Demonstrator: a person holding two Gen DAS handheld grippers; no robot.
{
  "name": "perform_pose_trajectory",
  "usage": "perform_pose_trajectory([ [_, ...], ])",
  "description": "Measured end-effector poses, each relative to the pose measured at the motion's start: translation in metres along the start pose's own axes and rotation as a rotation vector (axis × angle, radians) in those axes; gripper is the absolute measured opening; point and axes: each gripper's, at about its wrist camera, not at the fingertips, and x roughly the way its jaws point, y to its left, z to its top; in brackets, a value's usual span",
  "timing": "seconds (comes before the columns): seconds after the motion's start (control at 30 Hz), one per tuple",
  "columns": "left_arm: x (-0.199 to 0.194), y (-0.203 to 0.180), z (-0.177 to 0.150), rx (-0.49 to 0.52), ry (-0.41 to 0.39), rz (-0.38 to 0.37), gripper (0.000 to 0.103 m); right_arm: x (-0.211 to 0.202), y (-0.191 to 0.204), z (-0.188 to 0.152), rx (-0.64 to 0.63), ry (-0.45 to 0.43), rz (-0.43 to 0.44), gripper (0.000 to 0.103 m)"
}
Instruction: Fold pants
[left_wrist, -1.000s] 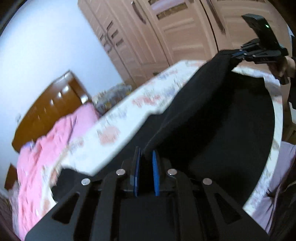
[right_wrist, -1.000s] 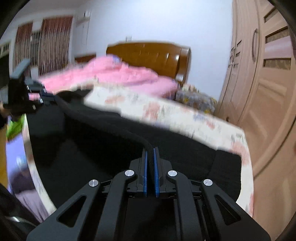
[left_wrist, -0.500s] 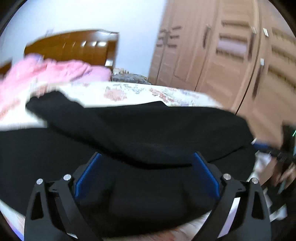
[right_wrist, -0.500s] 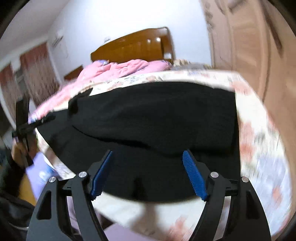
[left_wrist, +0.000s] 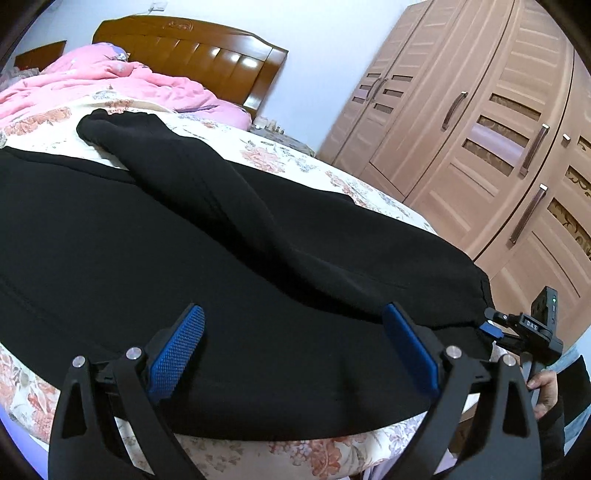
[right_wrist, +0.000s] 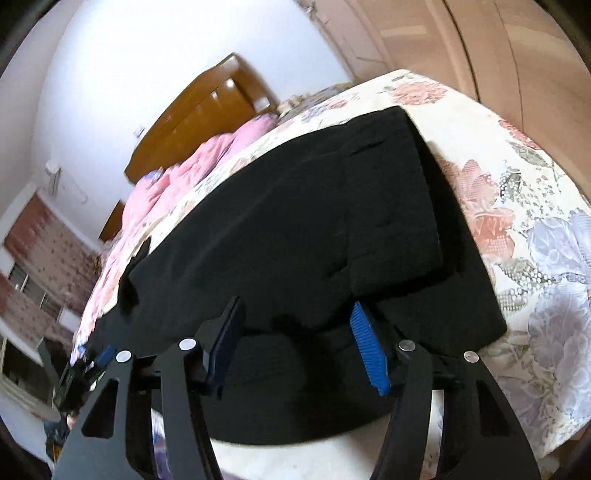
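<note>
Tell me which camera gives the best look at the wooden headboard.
The left wrist view. There the headboard is sharp, with its carved top edge and glossy panels showing behind the pink quilt. The right wrist view shows it only tilted, blurred and farther off, its lower part hidden behind the same quilt.

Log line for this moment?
pants: flat on bed | left tool: open, empty | right tool: just narrowed, empty

Matt black cloth pants (left_wrist: 229, 236) lie on a flowered cloth bedsheet (left_wrist: 280, 155) before a glossy wooden headboard (left_wrist: 207, 55).
</note>
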Motion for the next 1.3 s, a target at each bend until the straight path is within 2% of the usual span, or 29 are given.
perform_pose_trajectory([
  [0.13,0.003,-0.004,0.003,0.004,0.014,-0.016,0.097,0.005,0.007,0.001,-0.005,-0.02,-0.035,0.057],
  [0.23,0.008,-0.007,0.01,-0.004,0.019,-0.038,0.097,0.014,0.01,0.001,-0.02,-0.002,-0.028,0.039],
  [0.27,0.011,-0.008,0.013,-0.007,0.021,-0.034,0.098,0.013,0.006,0.001,0.002,-0.015,-0.024,0.028],
  [0.33,0.02,-0.009,0.021,-0.029,0.034,-0.026,0.098,0.013,-0.003,0.003,0.035,-0.029,-0.022,0.014],
  [0.37,0.026,-0.008,0.024,-0.047,0.04,-0.032,0.098,0.012,-0.005,0.002,0.046,-0.032,-0.015,0.011],
  [0.53,0.059,-0.001,0.048,-0.164,0.071,-0.022,0.098,0.01,-0.009,-0.003,0.041,-0.052,0.01,0.01],
  [0.63,0.079,0.008,0.06,-0.237,0.093,0.06,0.095,0.009,-0.014,-0.004,0.06,-0.056,0.025,0.01],
  [0.7,0.085,0.016,0.066,-0.278,0.088,0.076,0.078,0.008,-0.017,-0.003,0.069,-0.053,0.031,0.01],
  [0.73,0.087,0.018,0.07,-0.272,0.089,0.103,0.053,0.008,-0.018,-0.002,0.074,-0.054,0.034,0.01],
  [0.77,0.088,0.021,0.072,-0.268,0.09,0.121,0.022,0.008,-0.018,-0.002,0.074,-0.057,0.034,0.009],
  [0.8,0.086,0.023,0.072,-0.27,0.079,0.124,0.016,0.007,-0.016,-0.003,0.07,-0.058,0.036,0.008],
  [0.87,0.072,0.024,0.075,-0.259,0.034,0.078,0.013,0.004,-0.014,0.0,0.057,-0.067,0.057,0.007],
  [0.97,0.029,0.0,0.084,-0.132,-0.071,0.041,0.013,-0.011,-0.007,0.008,0.027,-0.099,0.104,0.006],
  [1.07,-0.015,-0.025,0.089,-0.012,-0.134,0.011,0.013,-0.033,0.005,0.022,-0.01,-0.158,0.141,0.006],
  [1.13,-0.039,-0.038,0.082,0.027,-0.132,-0.007,0.013,-0.051,0.008,0.027,-0.025,-0.186,0.158,0.006],
  [1.2,-0.049,-0.041,0.063,0.048,-0.096,-0.004,0.013,-0.064,0.006,0.025,-0.044,-0.185,0.157,0.006],
  [1.3,-0.042,-0.036,0.026,0.063,-0.023,0.037,0.013,-0.058,-0.01,0.004,-0.034,-0.112,0.121,0.006],
])
